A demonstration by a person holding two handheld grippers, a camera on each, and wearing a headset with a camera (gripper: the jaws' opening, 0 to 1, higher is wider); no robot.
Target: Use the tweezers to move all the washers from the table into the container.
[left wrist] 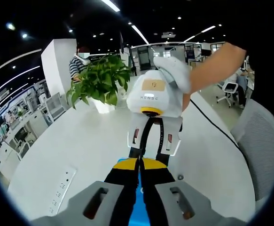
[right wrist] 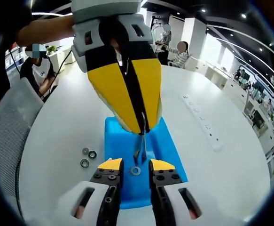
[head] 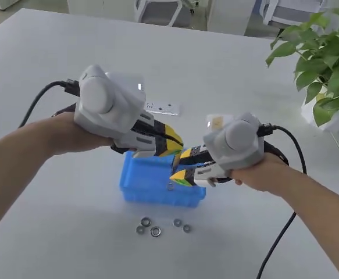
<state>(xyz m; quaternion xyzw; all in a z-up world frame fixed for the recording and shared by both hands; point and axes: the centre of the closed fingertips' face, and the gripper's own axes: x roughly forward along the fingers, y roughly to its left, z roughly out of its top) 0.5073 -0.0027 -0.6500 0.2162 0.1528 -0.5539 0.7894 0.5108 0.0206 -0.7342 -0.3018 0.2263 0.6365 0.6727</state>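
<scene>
Six washers in all; five loose washers [head: 156, 231] lie on the surface at 6 o'clock of the blue container [head: 157, 195]; the sixth washer [right wrist: 136, 170] sits at the tips of the tweezers [right wrist: 139, 146] over the container's floor, pinched or lying I cannot tell; the left gripper [head: 175, 141] has its fingers clamped on the tweezers; the right gripper [right wrist: 137, 163] holds its fingers apart at the container's 3 o'clock side; a power strip [head: 160, 107] lies at 12 o'clock, a potted plant [head: 326, 64] at 2 o'clock; both grippers hide the container's far wall.
</scene>
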